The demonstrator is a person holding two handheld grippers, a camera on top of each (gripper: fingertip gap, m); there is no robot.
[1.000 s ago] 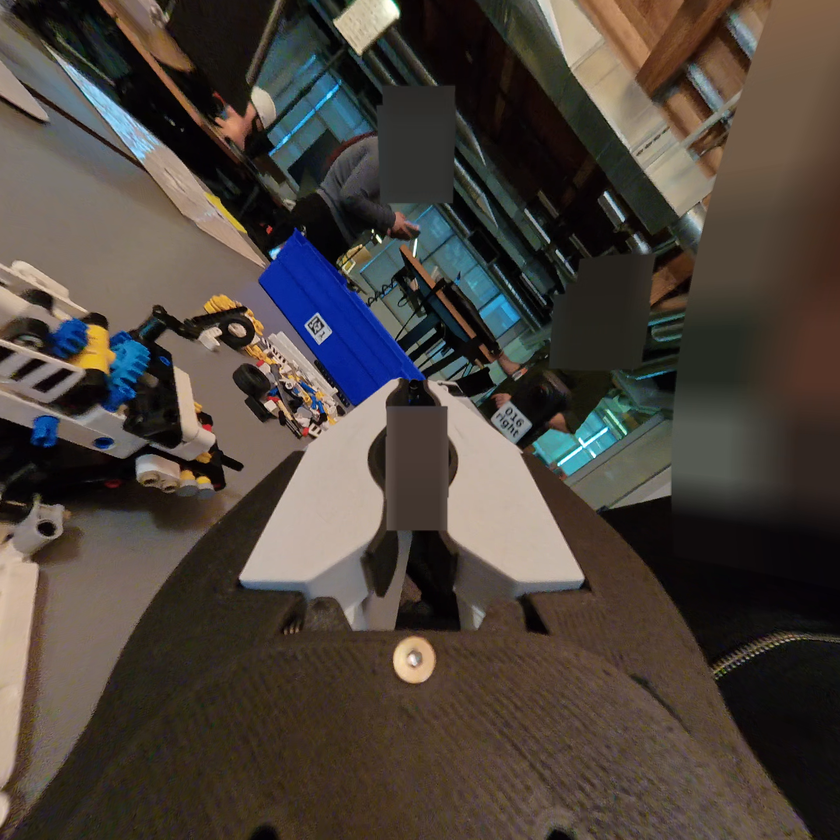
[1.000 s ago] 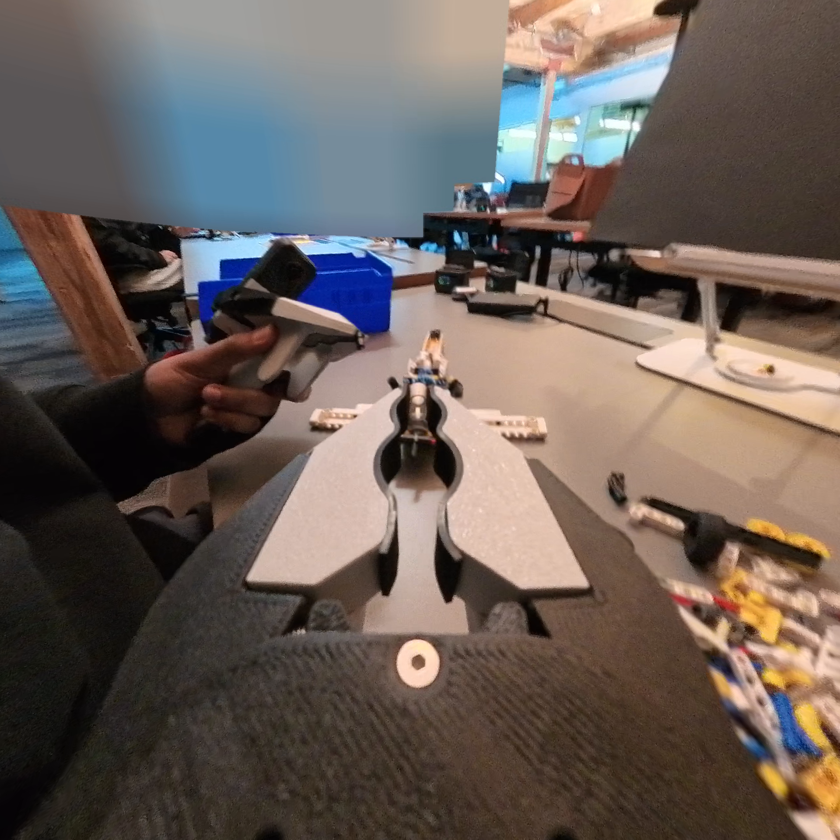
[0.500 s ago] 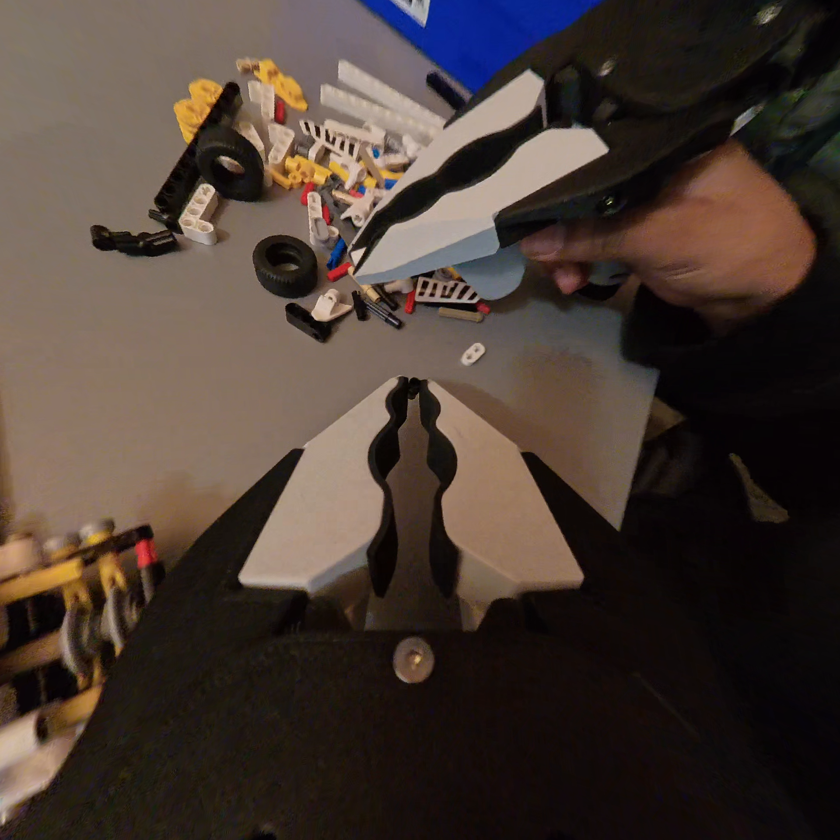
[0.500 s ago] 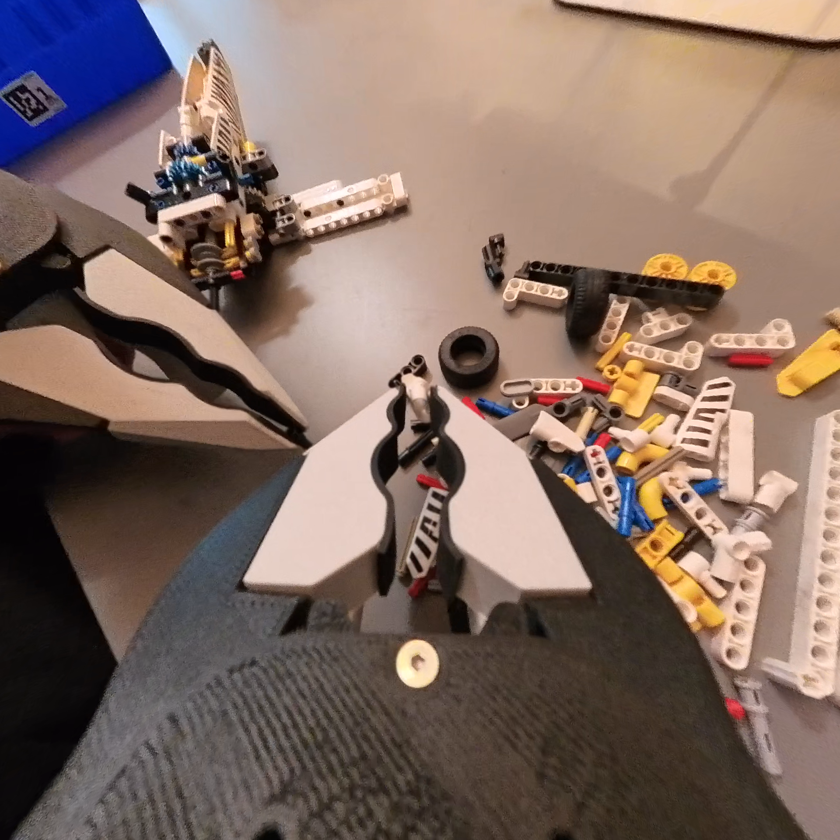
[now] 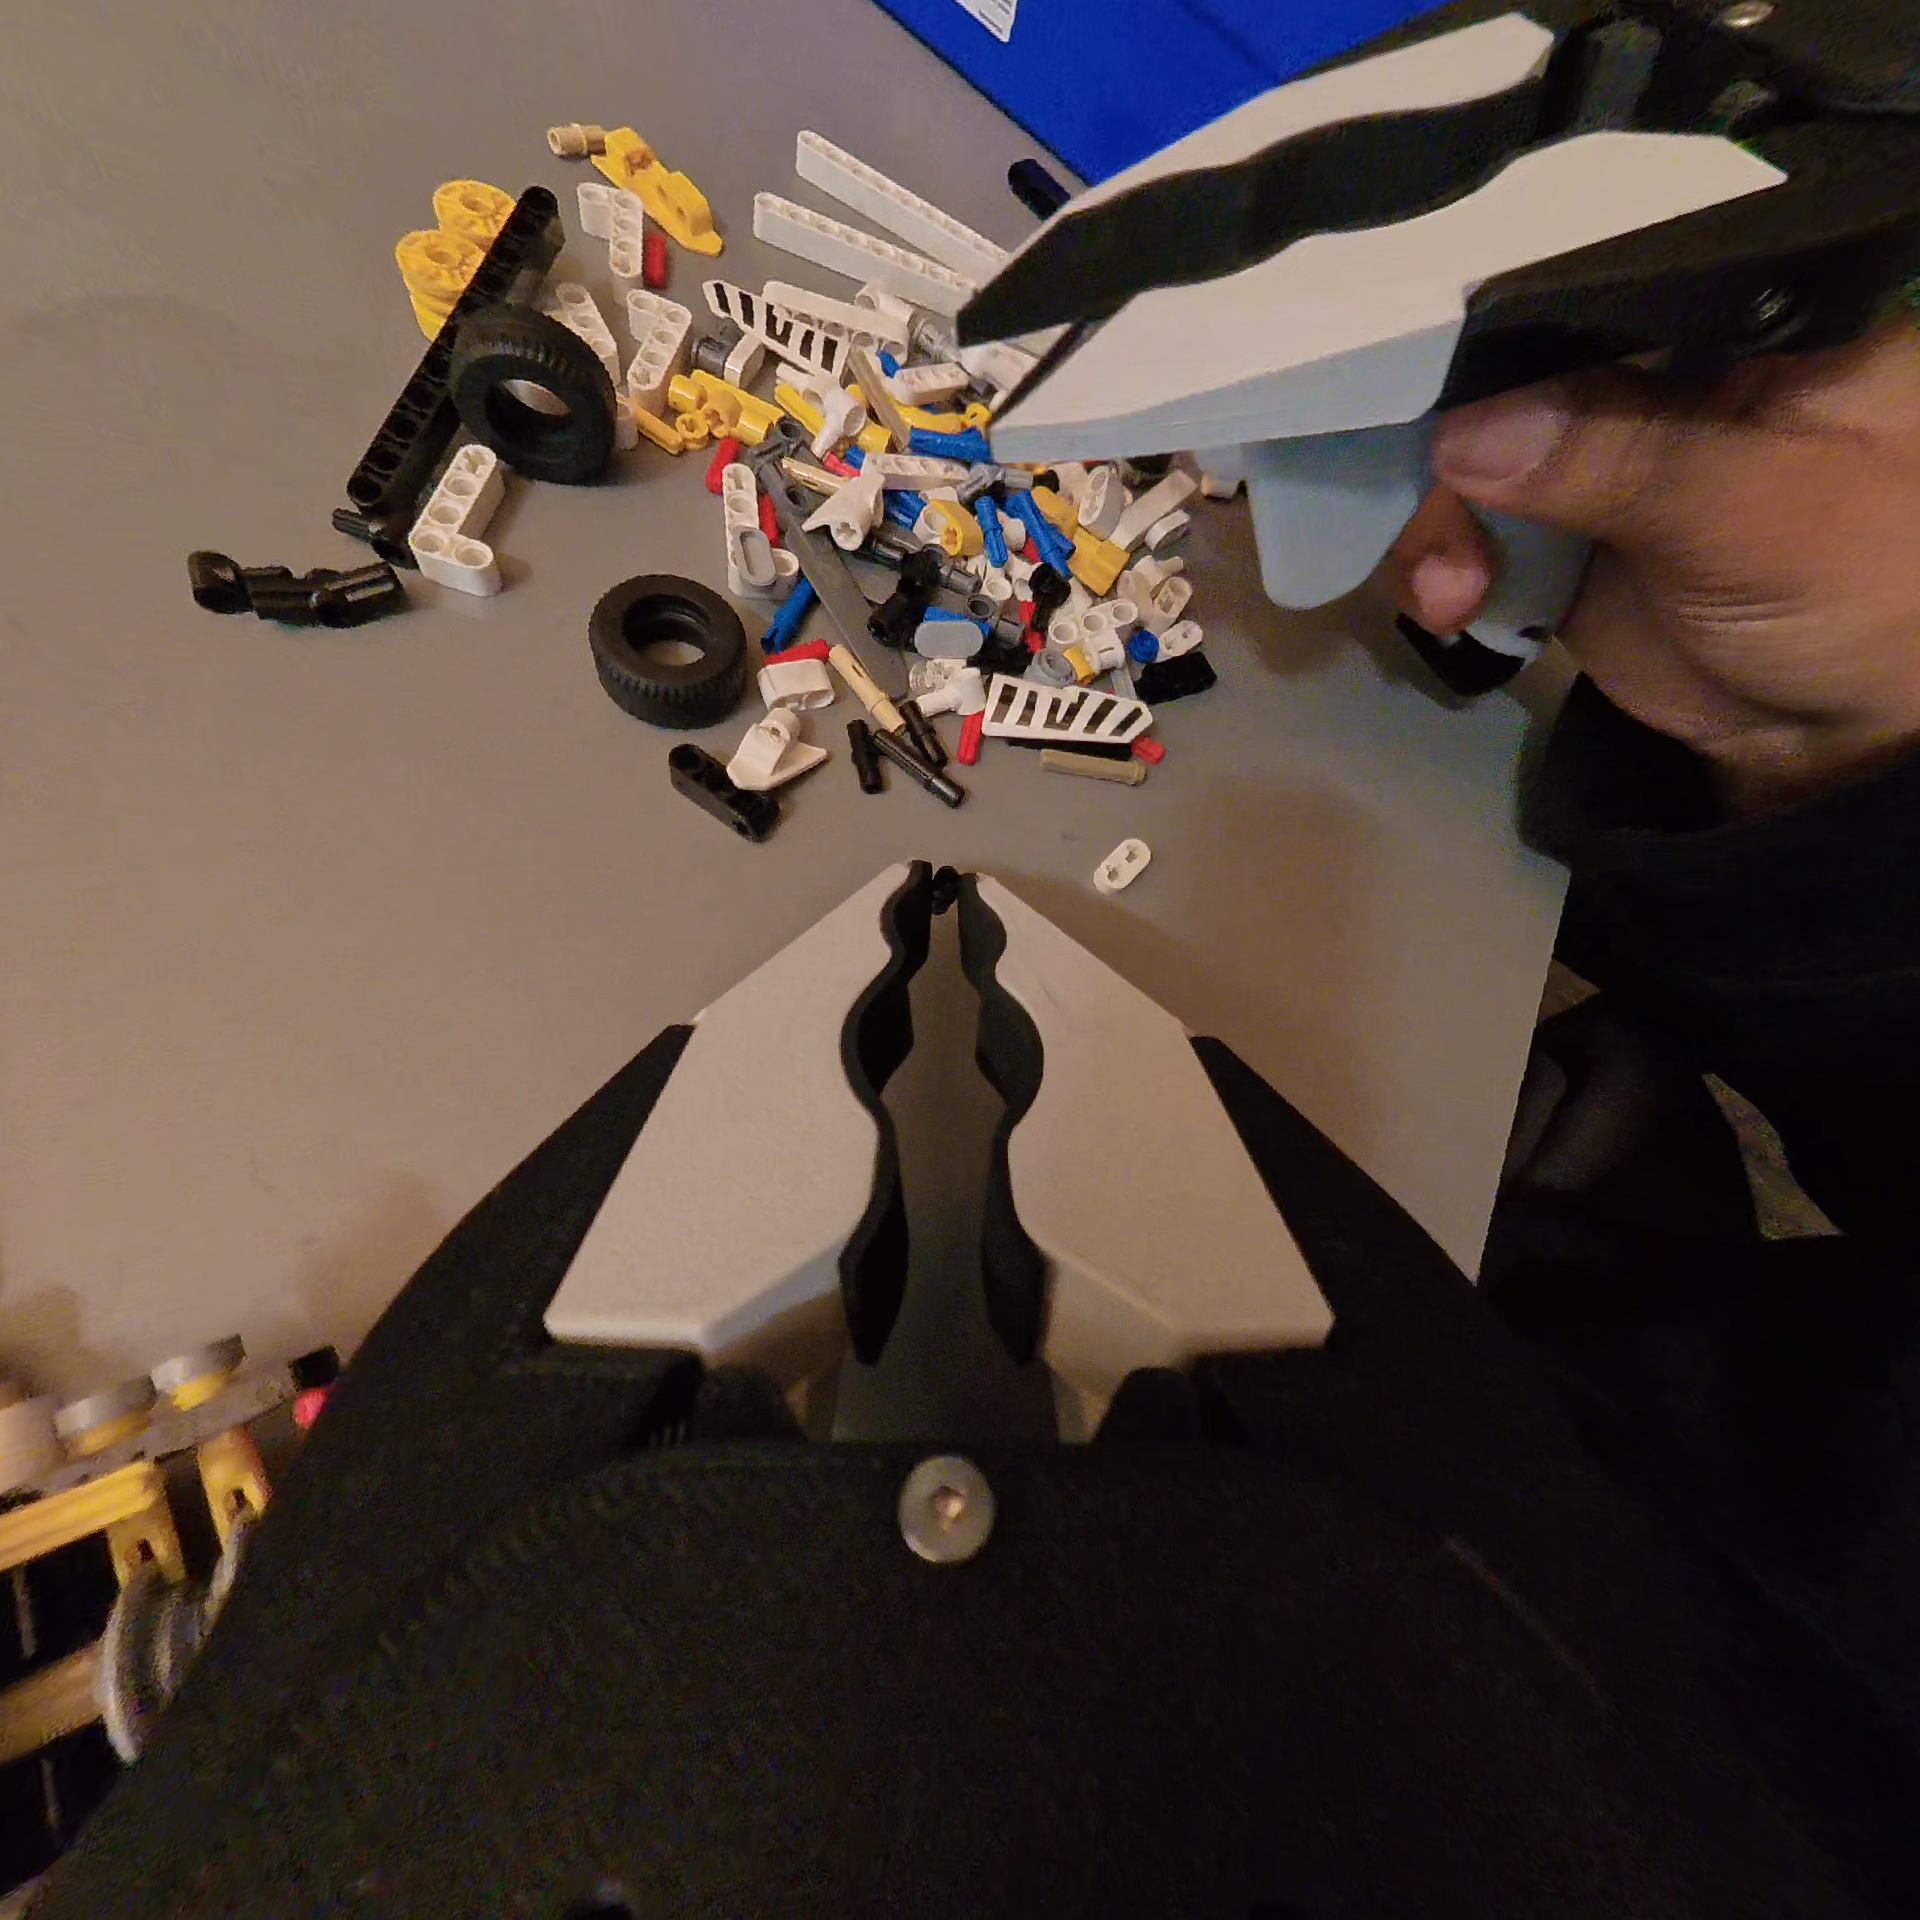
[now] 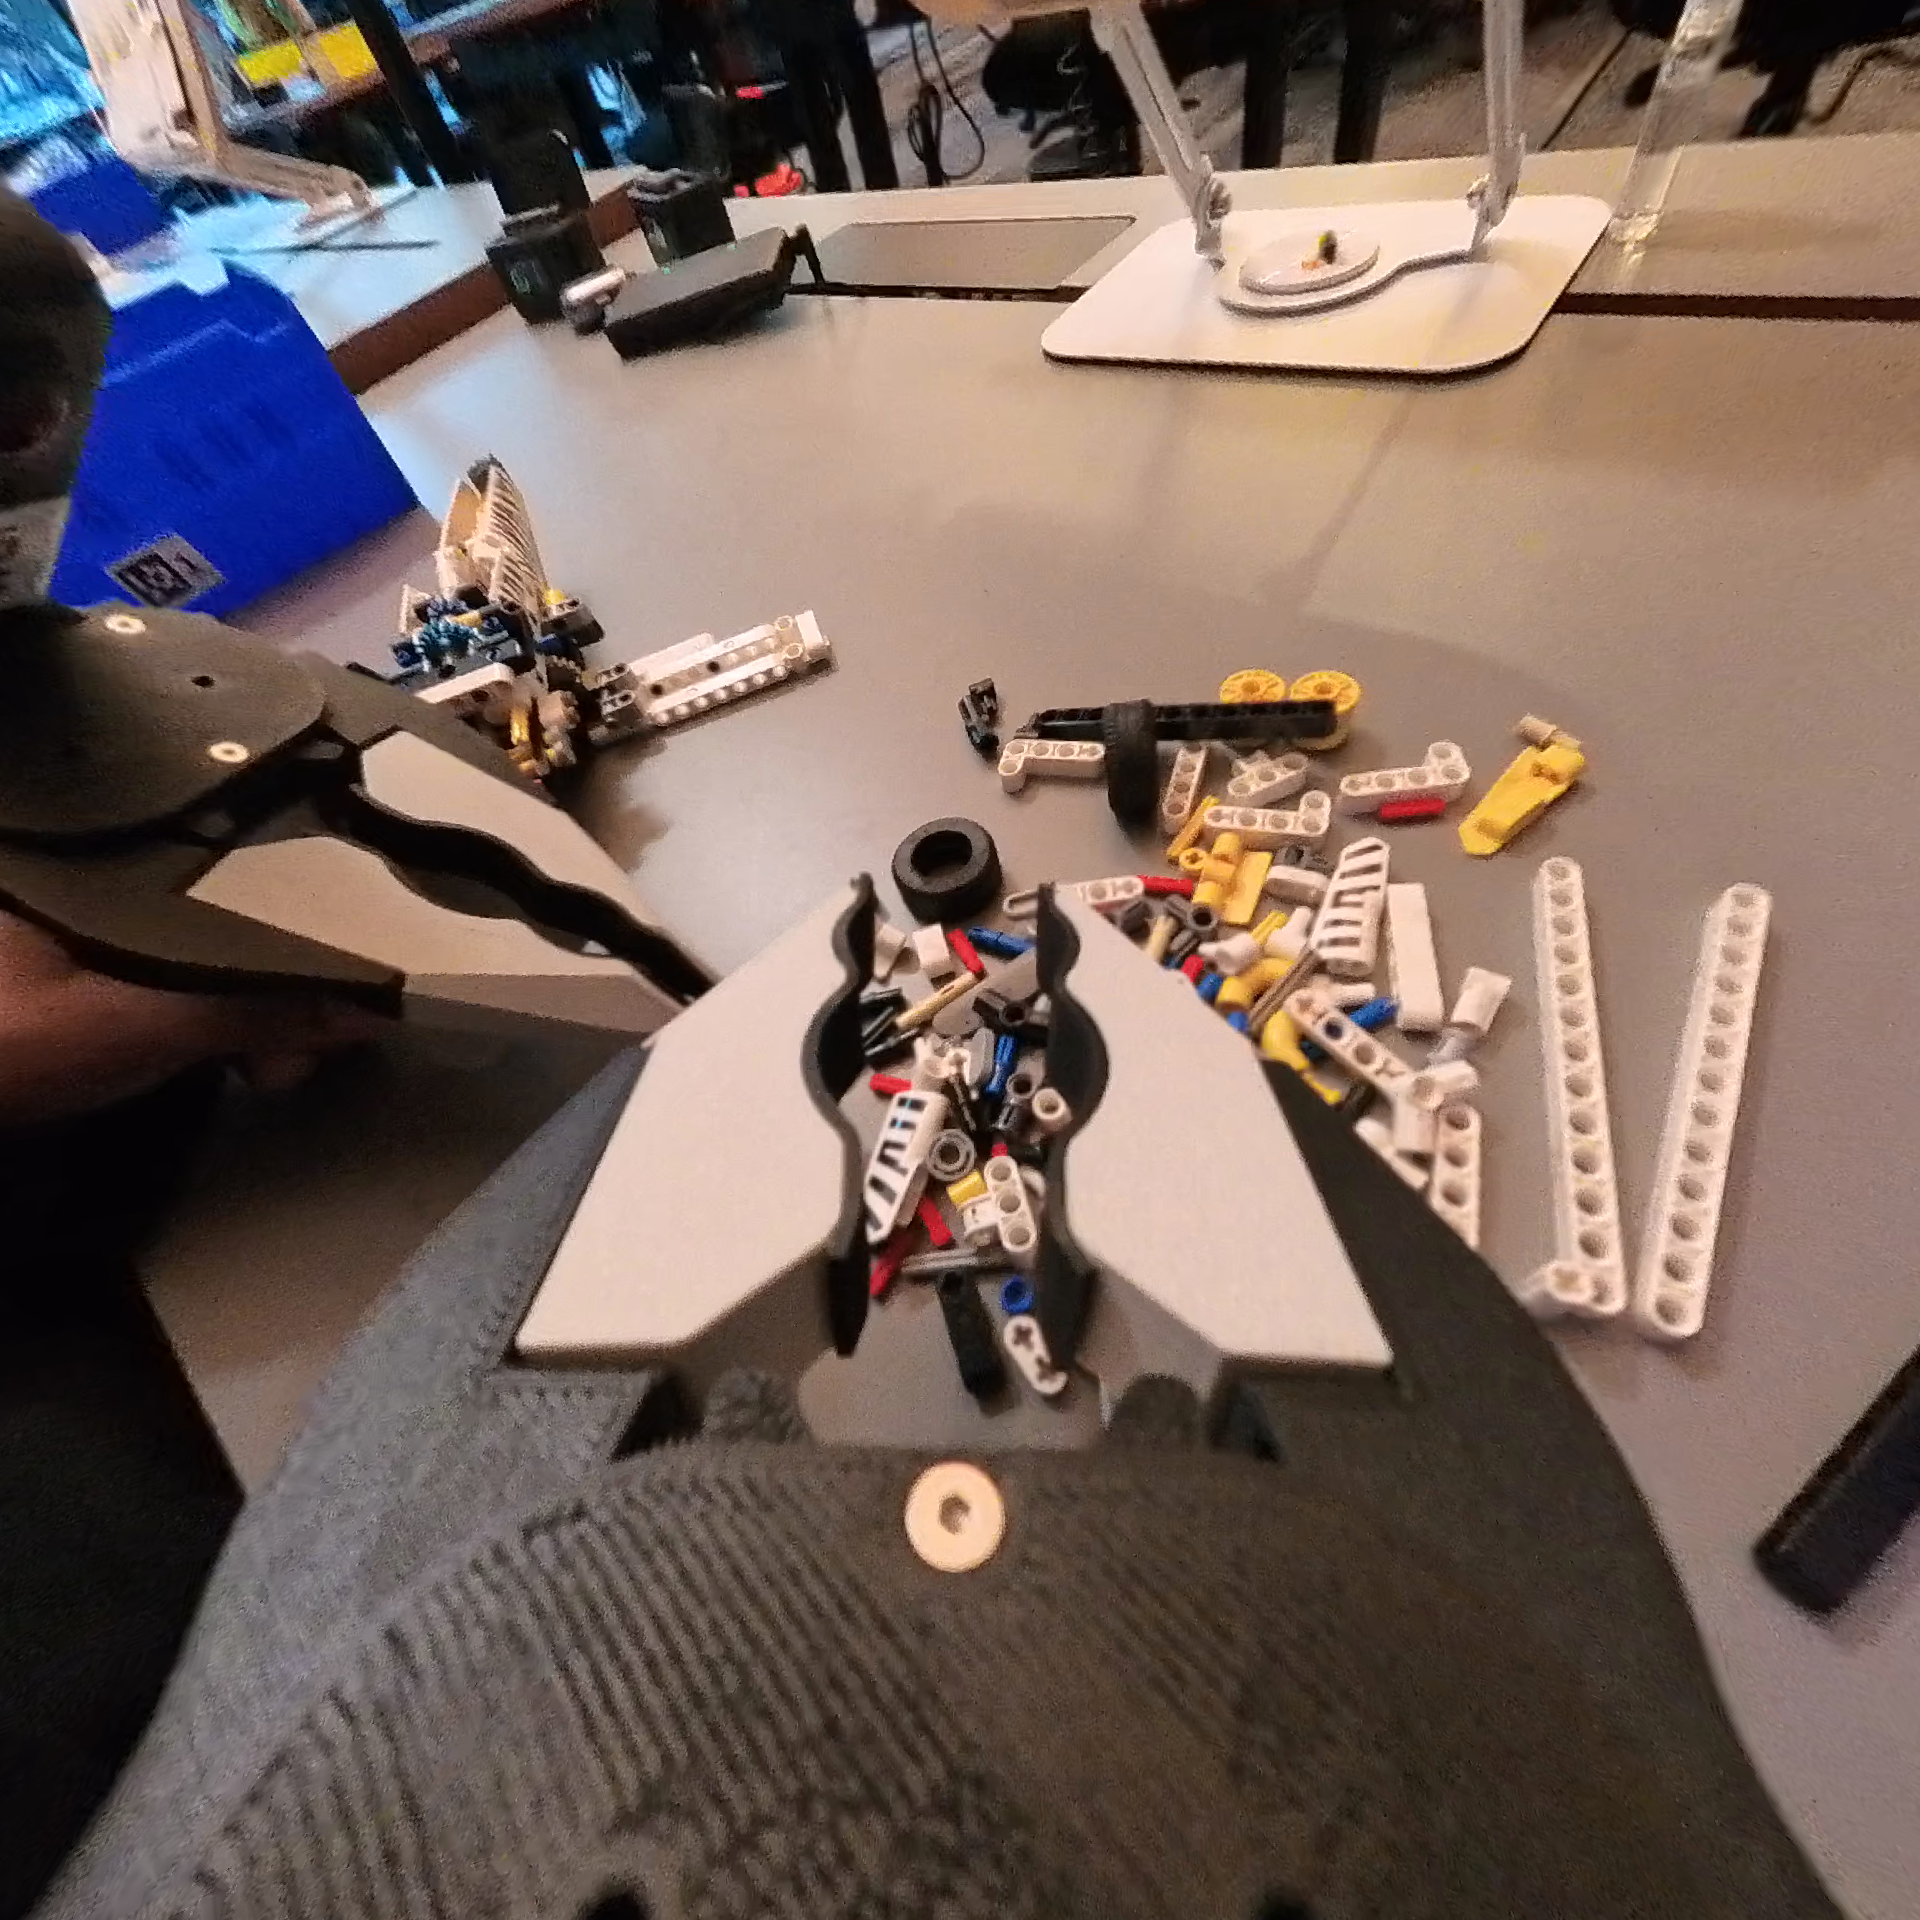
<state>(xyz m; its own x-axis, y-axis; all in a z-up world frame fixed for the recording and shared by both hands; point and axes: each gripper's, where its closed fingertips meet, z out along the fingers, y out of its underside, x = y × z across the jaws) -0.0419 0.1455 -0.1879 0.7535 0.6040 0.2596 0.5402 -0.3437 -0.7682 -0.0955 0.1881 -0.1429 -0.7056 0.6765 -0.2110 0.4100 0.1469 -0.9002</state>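
A: Table (image 6: 1351, 540) grey, matte, far side carrying a white stand base (image 6: 1309, 301) and a blue bin (image 6: 218, 457). Part-built model (image 6: 499, 644) ahead-left of the right gripper (image 6: 951, 914).

B: Right jaws stand apart over the loose brick pile (image 6: 1195, 987), nothing pinched. Black tyre (image 6: 945, 868) just ahead of its tips.

A: Left gripper (image 5: 935, 883)?

B: Nearly closed, nipping a tiny black pin (image 5: 943, 889) at the tips. Small white link (image 5: 1122, 865) lies just right of them.

The part-built model (image 5: 114, 1475) is blurred and cut off at the left edge.
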